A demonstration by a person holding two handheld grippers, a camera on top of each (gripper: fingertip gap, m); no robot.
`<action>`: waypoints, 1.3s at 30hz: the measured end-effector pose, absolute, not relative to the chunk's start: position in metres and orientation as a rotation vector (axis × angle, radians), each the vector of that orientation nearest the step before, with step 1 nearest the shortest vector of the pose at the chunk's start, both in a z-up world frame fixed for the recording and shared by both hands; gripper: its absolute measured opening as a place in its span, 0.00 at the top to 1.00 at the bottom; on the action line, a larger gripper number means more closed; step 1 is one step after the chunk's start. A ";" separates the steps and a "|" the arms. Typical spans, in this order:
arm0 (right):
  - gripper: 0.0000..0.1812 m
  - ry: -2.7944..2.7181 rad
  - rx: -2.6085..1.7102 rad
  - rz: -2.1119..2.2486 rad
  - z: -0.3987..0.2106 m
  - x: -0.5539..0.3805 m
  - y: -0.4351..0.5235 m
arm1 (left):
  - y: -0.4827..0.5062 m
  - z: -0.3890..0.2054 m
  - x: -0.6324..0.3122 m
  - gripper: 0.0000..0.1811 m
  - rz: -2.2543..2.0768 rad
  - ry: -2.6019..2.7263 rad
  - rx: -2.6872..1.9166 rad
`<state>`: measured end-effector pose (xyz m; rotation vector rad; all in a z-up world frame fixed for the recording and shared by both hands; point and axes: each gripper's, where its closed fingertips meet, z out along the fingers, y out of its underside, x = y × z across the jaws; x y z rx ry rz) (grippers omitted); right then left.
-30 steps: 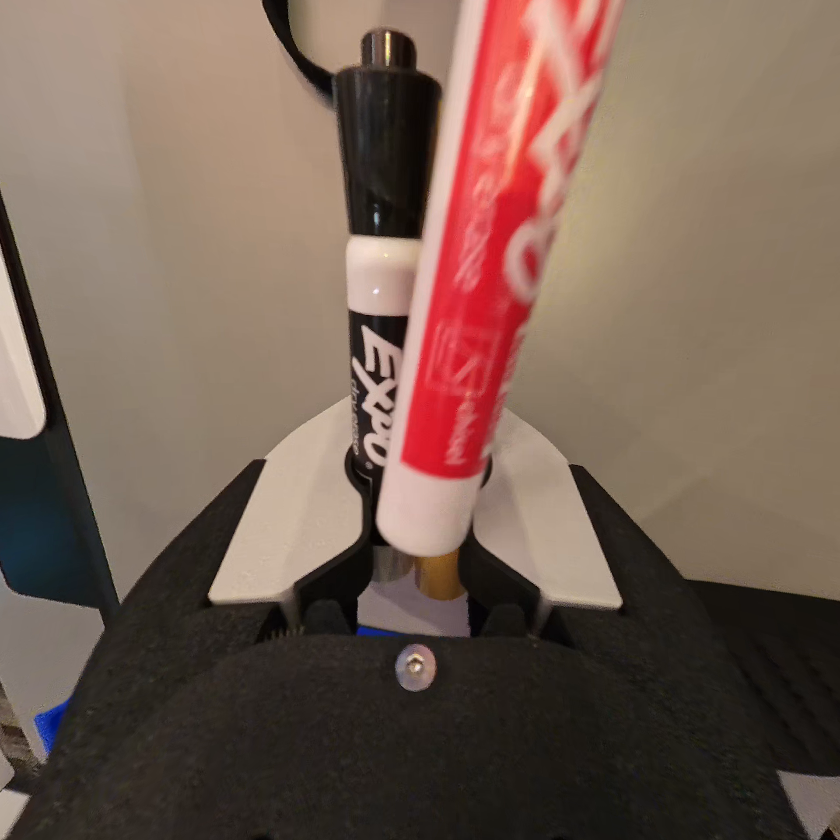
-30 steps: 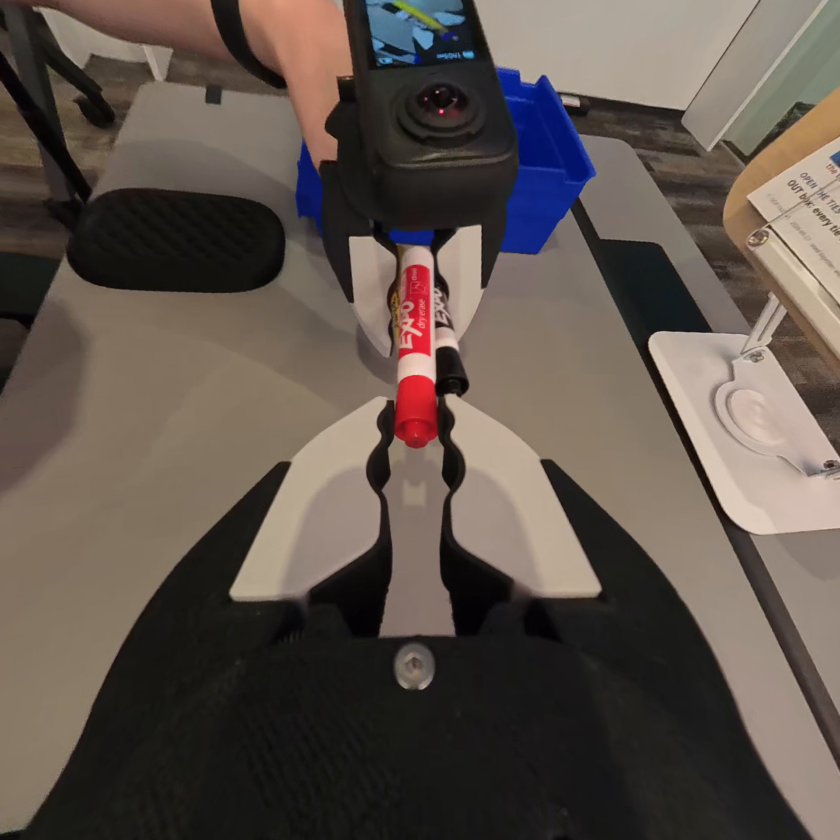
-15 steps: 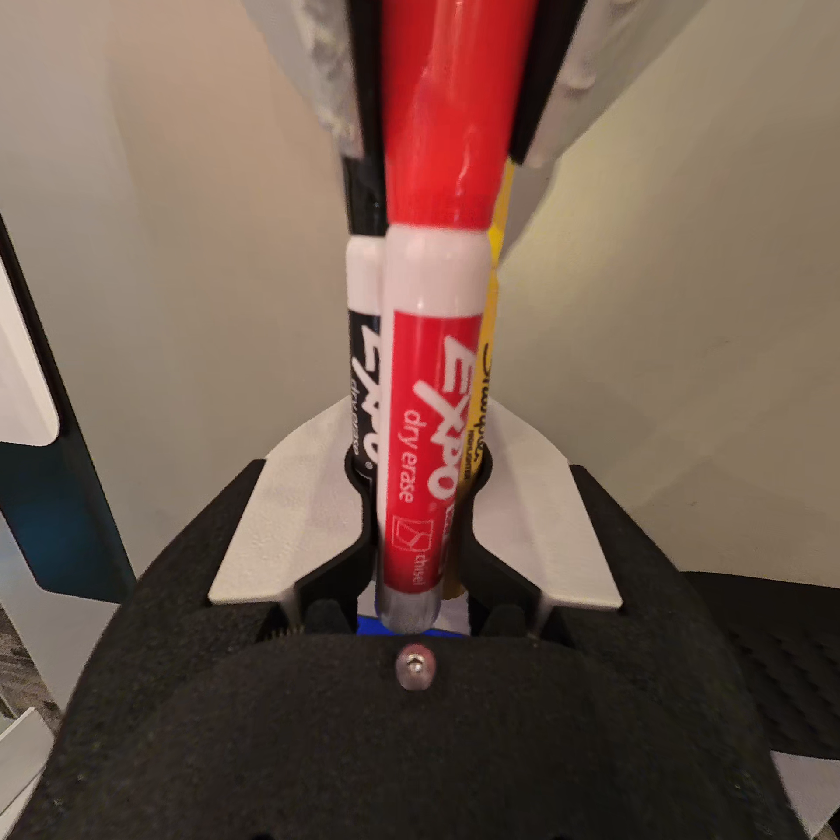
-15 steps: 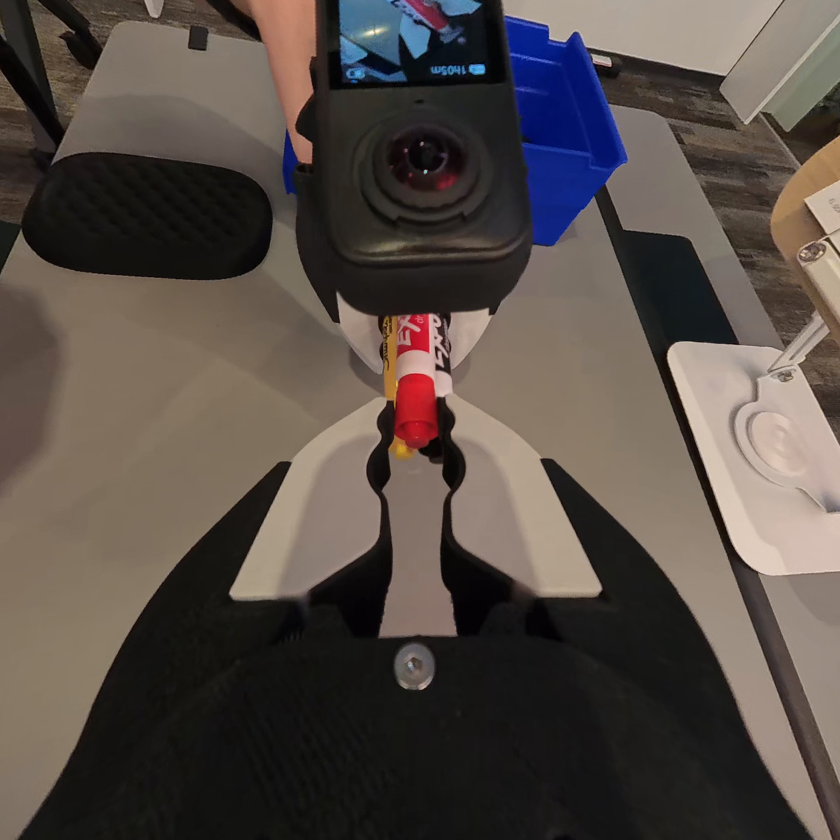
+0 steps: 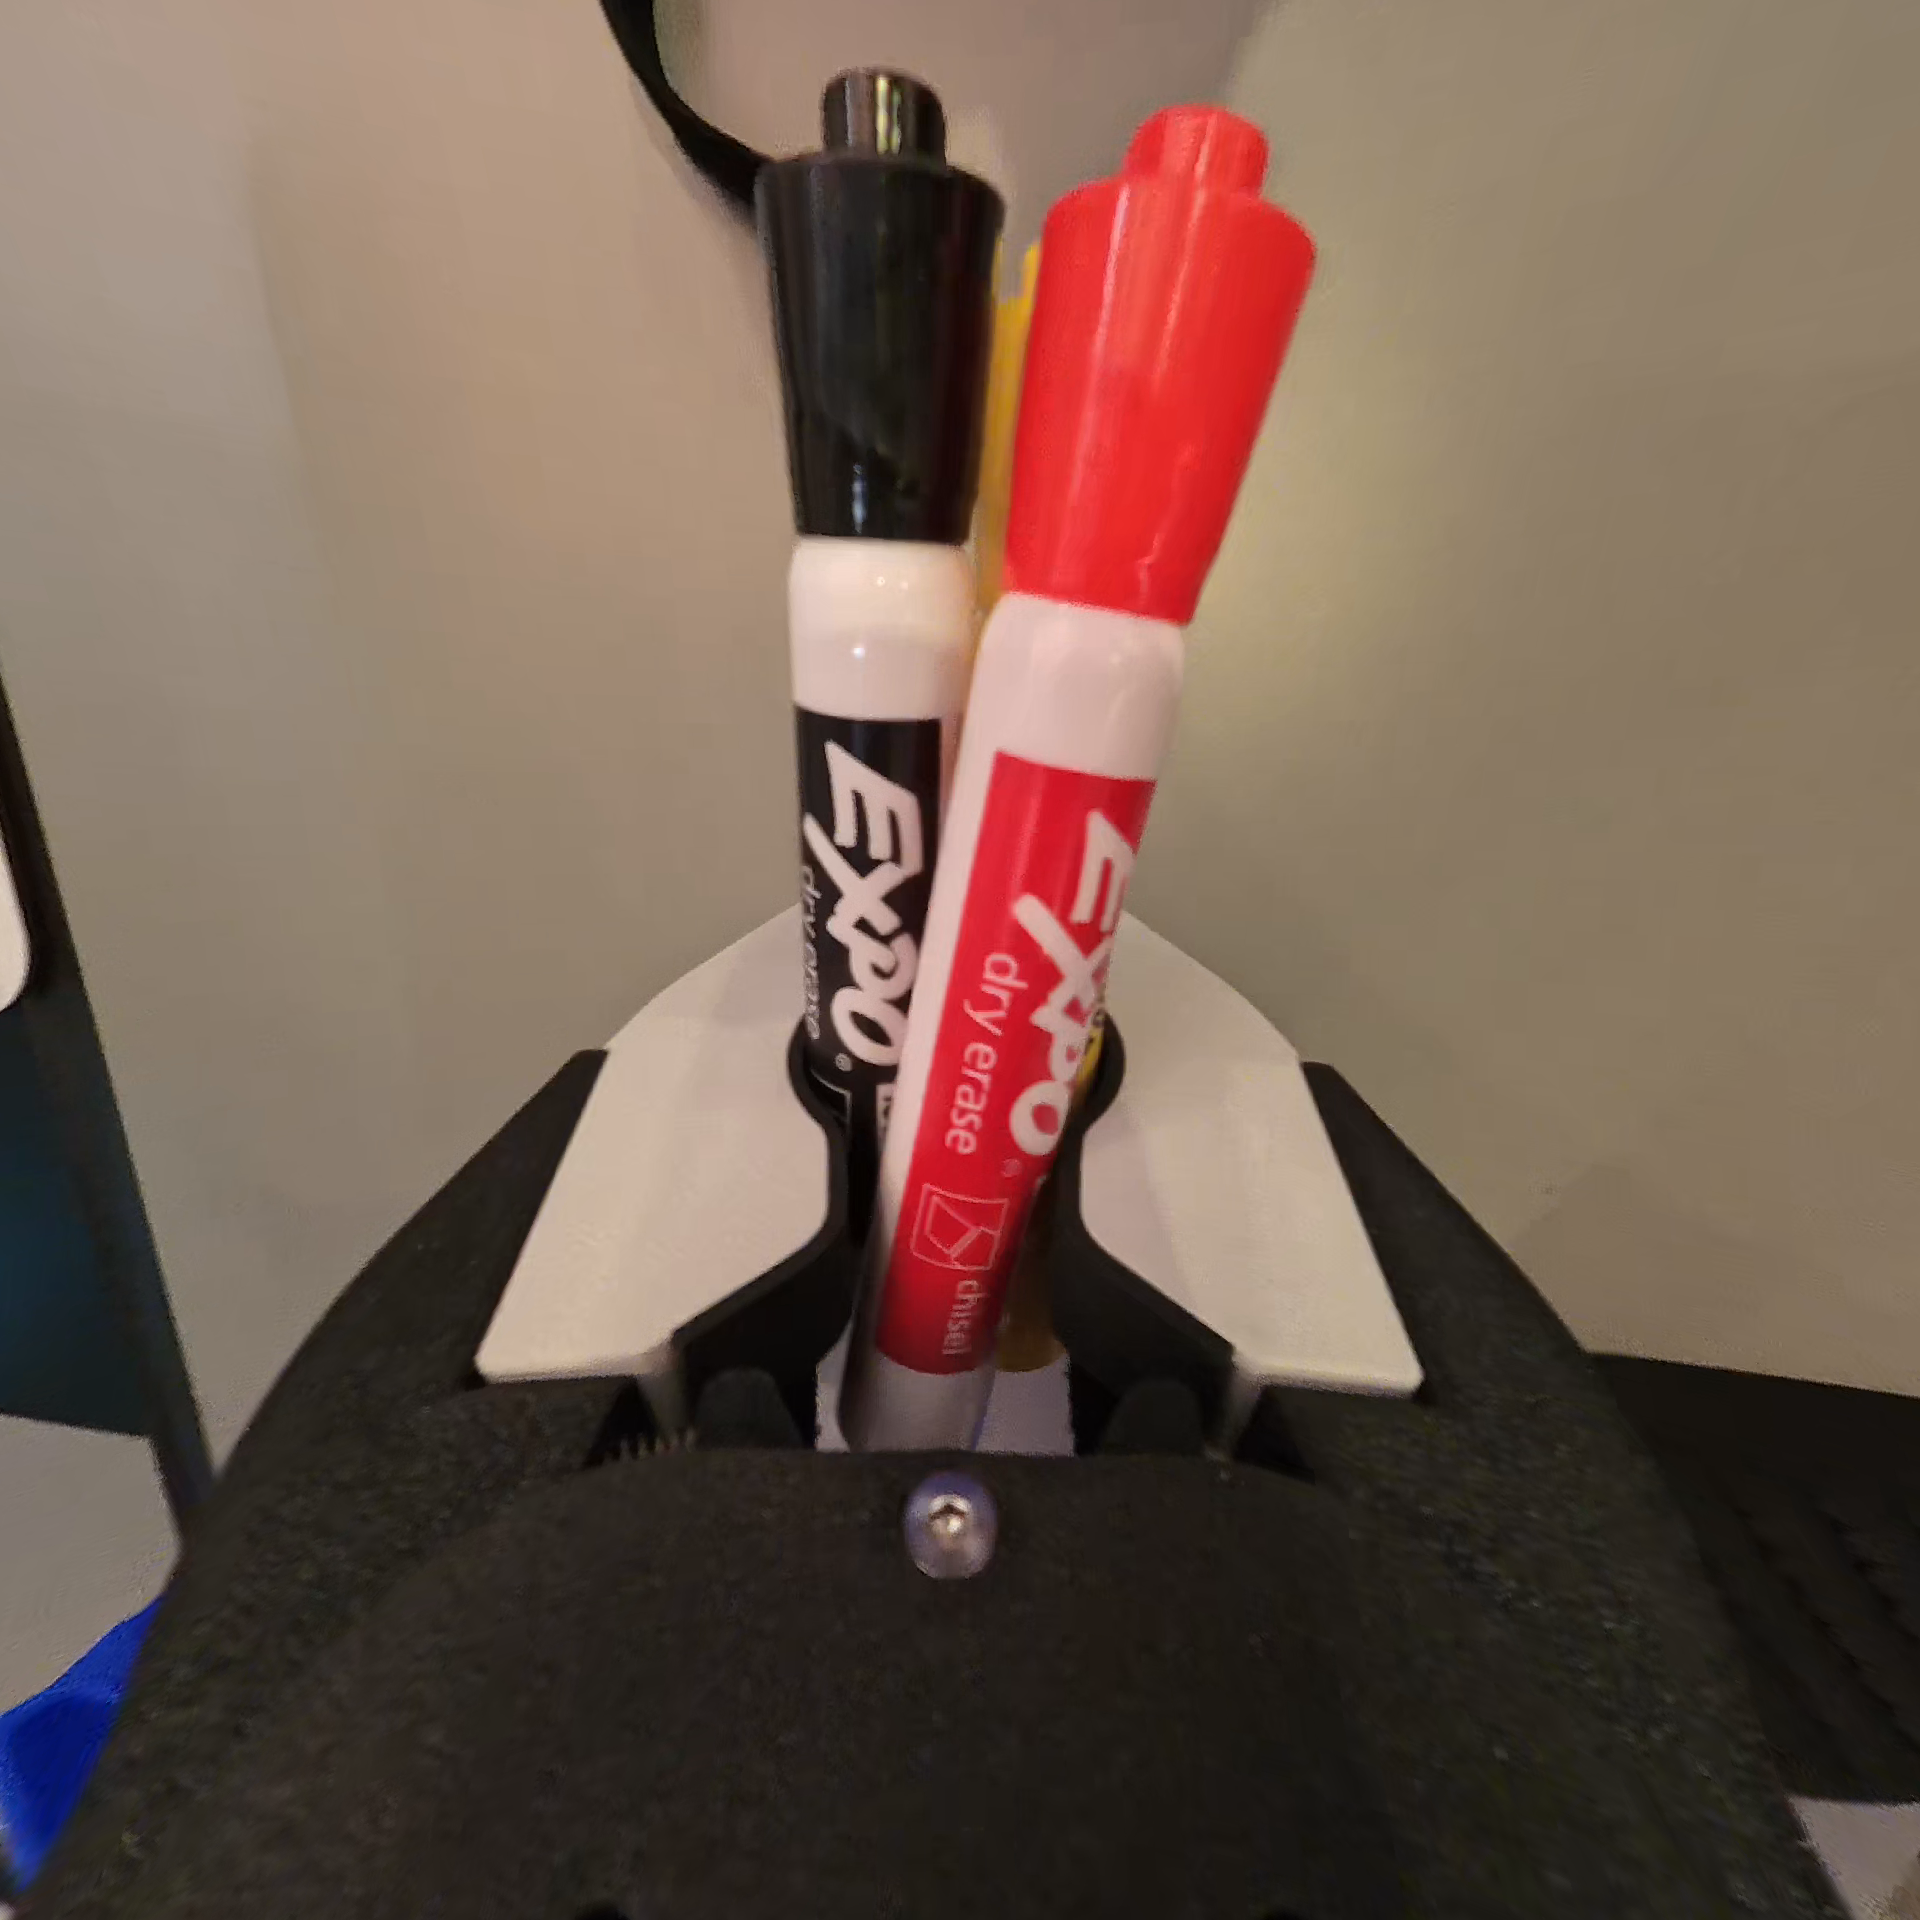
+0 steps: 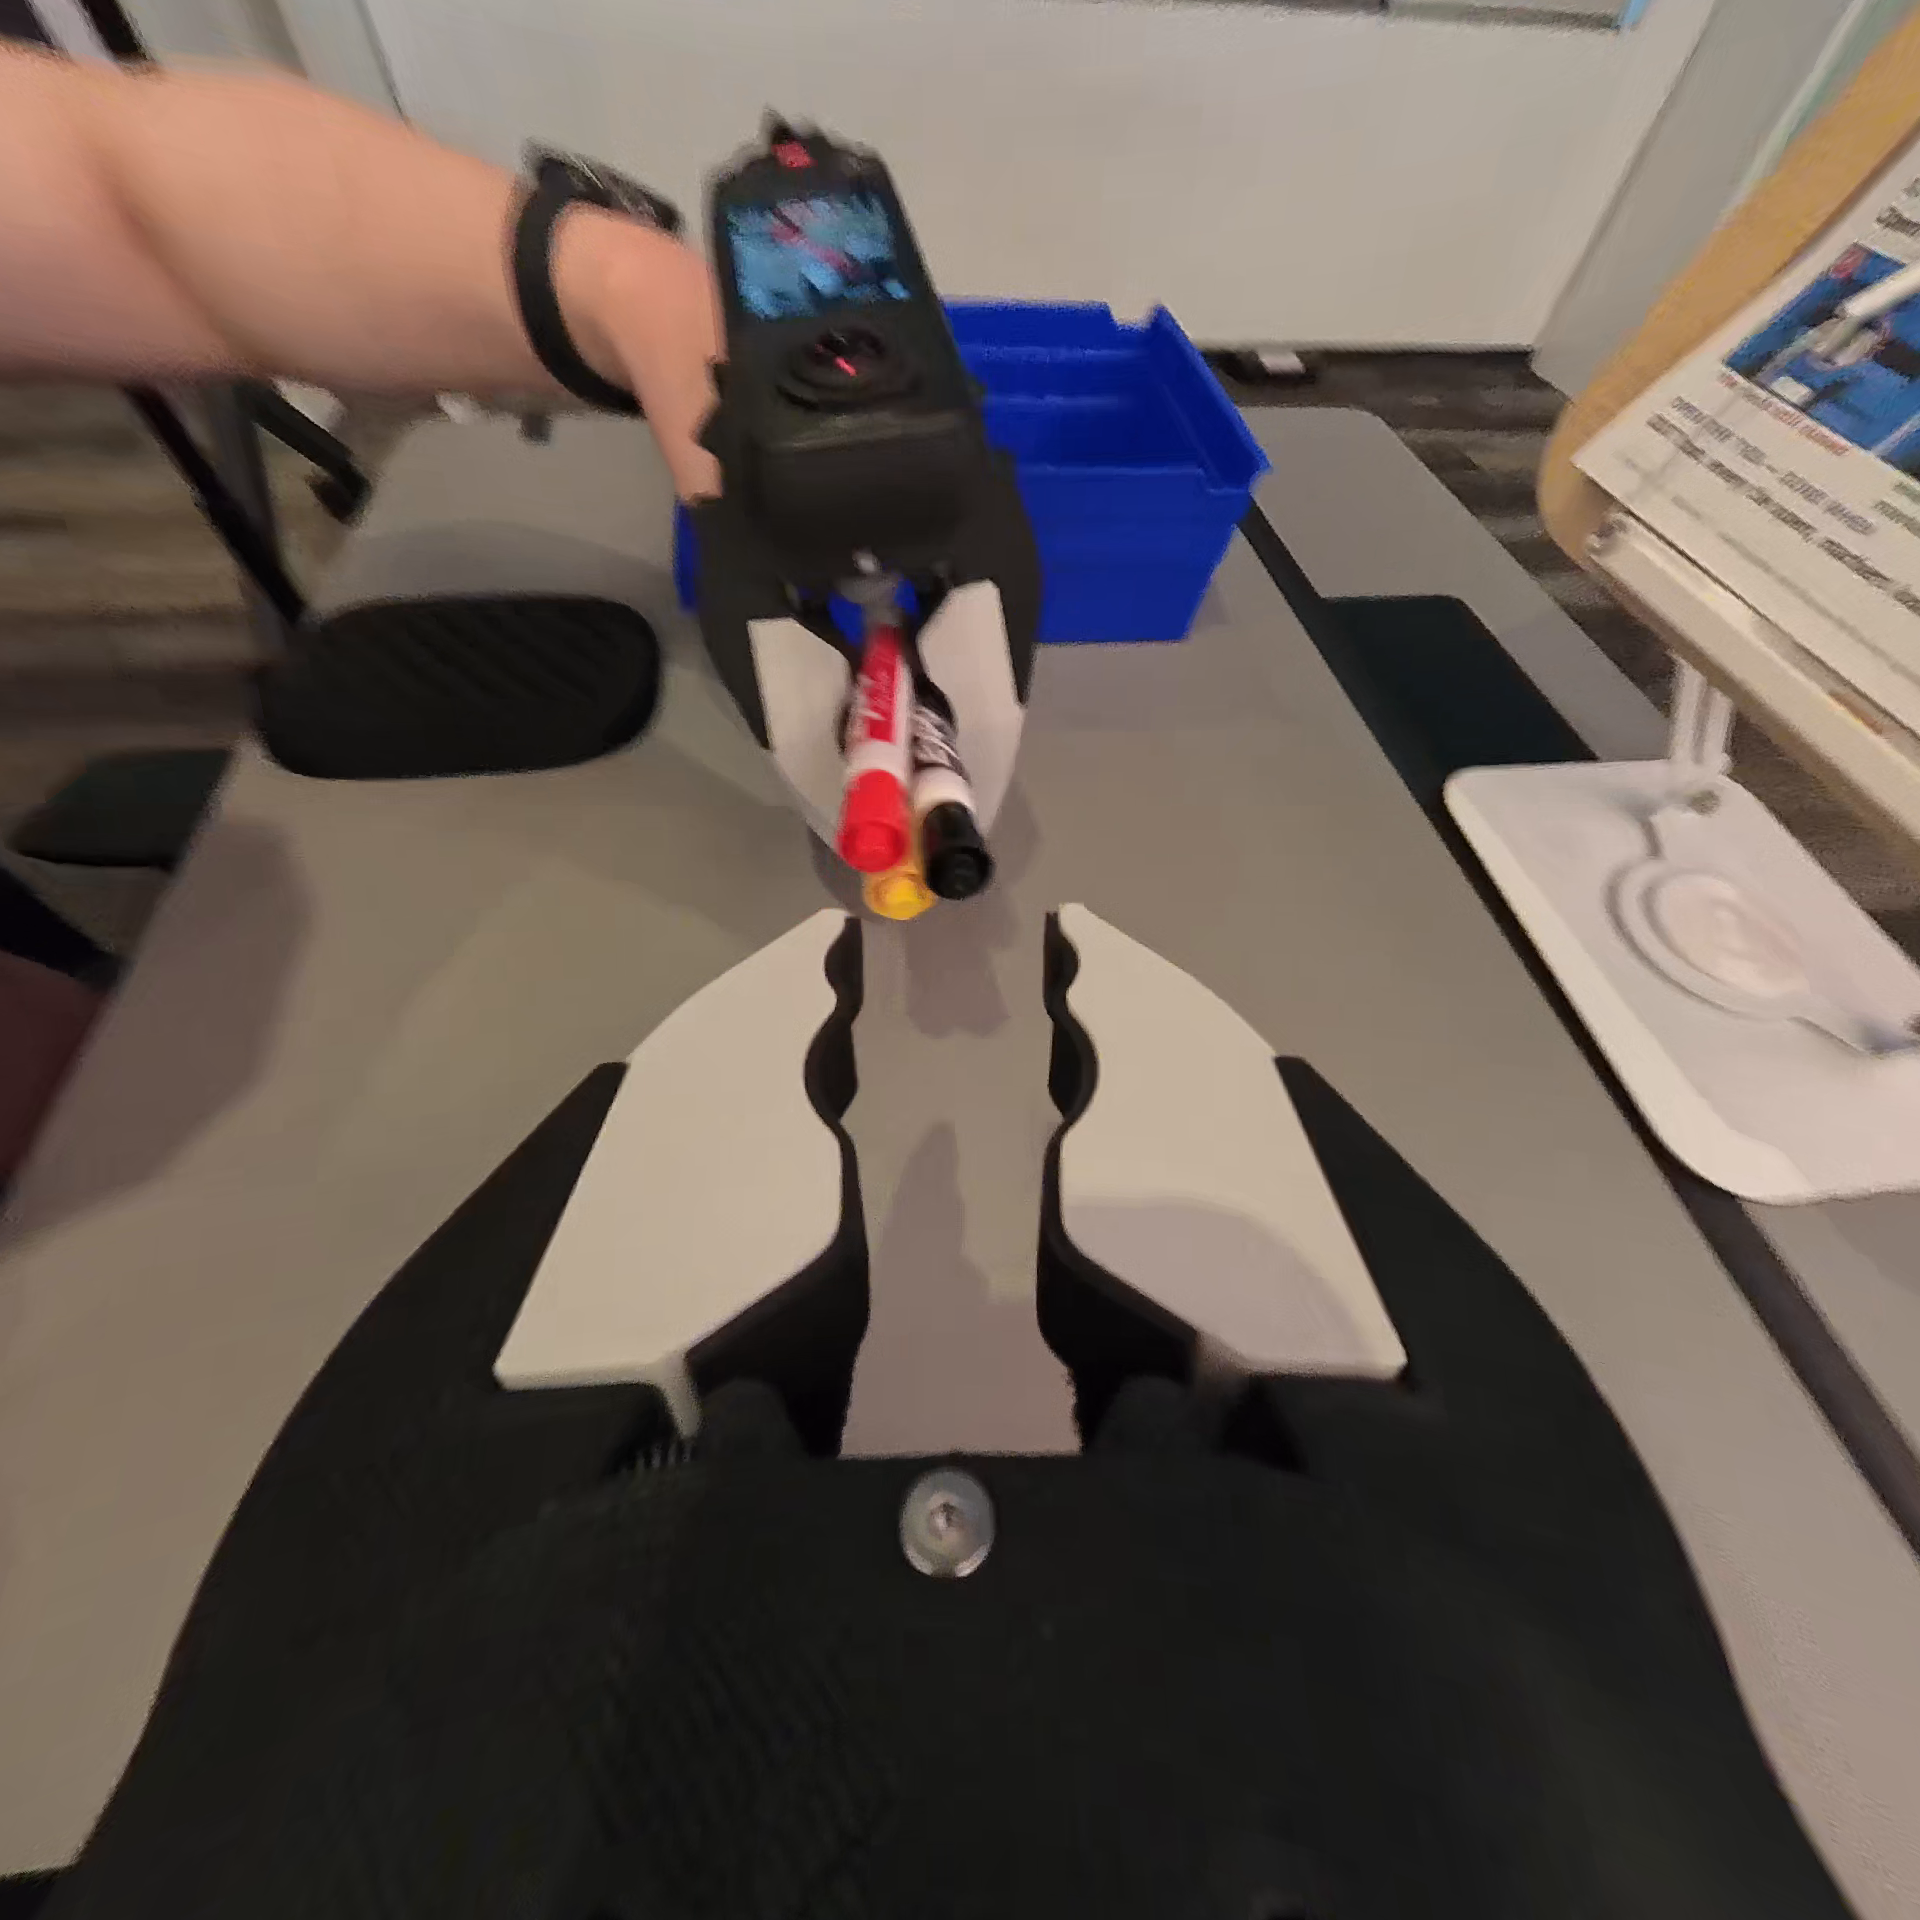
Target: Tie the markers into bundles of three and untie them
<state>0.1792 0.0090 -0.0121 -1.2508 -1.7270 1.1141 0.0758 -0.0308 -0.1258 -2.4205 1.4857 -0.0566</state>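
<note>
My left gripper (image 5: 956, 1049) is shut on three markers held side by side: a black one (image 5: 868, 644), a red one (image 5: 1091, 727) and a yellow one (image 5: 1003, 343) mostly hidden behind them. In the right wrist view the left gripper (image 6: 894, 748) hovers over the grey table with the red marker (image 6: 873, 769), black marker (image 6: 951, 821) and yellow marker (image 6: 896, 891) pointing at me. My right gripper (image 6: 951, 925) is open and empty, just short of the marker caps. No tie shows on the markers.
A blue bin (image 6: 1101, 488) stands behind the left gripper. A black textured pad (image 6: 457, 681) lies at the left. A white stand base (image 6: 1704, 966) holding a printed board (image 6: 1766, 416) is at the right. A person's arm (image 6: 312, 249) holds the left gripper. Tip to tip, the grippers are about 15 cm apart.
My right gripper let go of the red marker's cap, opened wider and drew back. The left gripper with the markers now sits farther away. The red marker tilted slightly right.
</note>
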 end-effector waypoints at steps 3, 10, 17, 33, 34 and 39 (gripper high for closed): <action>0.81 -1.701 -1.190 1.206 -0.010 0.183 -0.001 | -0.028 -0.130 0.075 0.77 -0.067 1.471 -2.420; 0.80 -1.791 -1.293 0.939 -0.048 0.180 0.014 | -0.020 -0.137 0.067 0.77 -0.003 1.463 -2.450; 0.83 -1.650 -1.734 0.647 -0.128 0.232 0.095 | -0.013 -0.150 0.058 0.77 0.037 1.439 -2.484; 0.88 -1.682 -2.012 0.476 -0.166 0.224 0.121 | 0.000 -0.176 0.046 0.77 0.087 1.448 -2.561; 0.88 -1.694 -2.019 0.499 -0.168 0.223 0.119 | -0.001 -0.176 0.044 0.77 0.094 1.454 -2.563; 0.88 -1.741 -1.988 0.522 -0.177 0.218 0.115 | -0.012 -0.174 0.048 0.77 0.019 1.485 -2.569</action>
